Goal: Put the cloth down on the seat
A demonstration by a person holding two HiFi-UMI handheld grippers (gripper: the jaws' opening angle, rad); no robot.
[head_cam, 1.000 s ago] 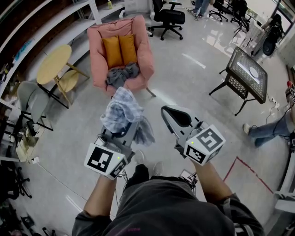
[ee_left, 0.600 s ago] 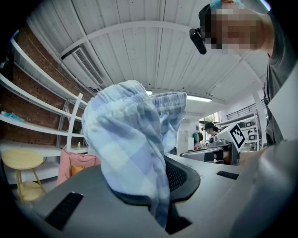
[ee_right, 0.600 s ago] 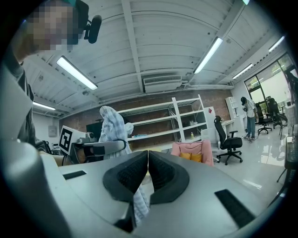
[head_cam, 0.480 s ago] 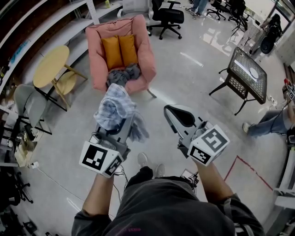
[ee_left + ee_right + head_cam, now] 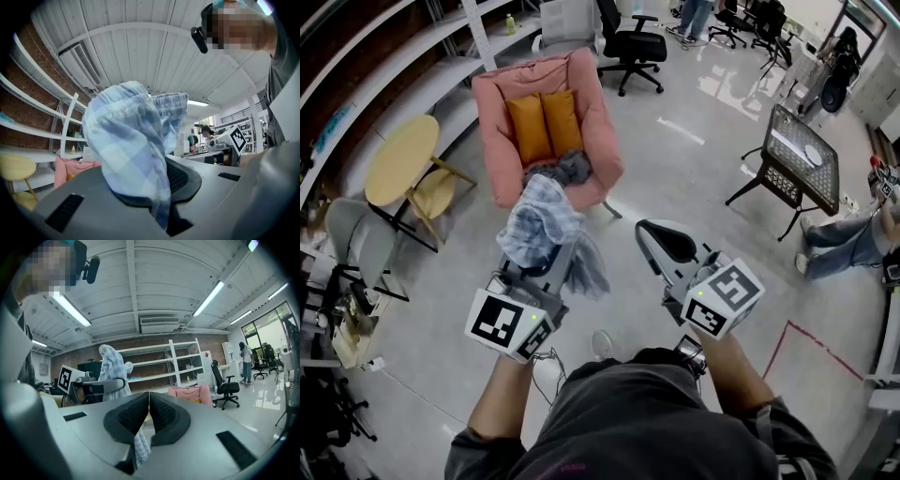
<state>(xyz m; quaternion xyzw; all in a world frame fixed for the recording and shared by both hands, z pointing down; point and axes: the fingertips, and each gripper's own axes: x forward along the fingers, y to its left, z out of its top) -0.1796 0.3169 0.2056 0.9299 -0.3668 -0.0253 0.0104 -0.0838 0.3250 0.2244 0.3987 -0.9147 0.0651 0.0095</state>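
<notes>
Cloth (image 5: 546, 225) clamped in L claw (image 5: 546, 267), long axis upright, tail hanging down

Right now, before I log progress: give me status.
Left tongs shut on the cloth, right tongs shut. Cloth in the air, short of the armchair. Grey garment lies in it.

Pale grey left gripper (image 5: 544, 266) and right gripper (image 5: 647, 229); black-and-white marker cubes (image 5: 511, 323); dark grey short-sleeved shirt (image 5: 619, 422)

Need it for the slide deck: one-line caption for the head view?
Left claw grips a checked cloth, held up in front of the pink armchair.
</notes>
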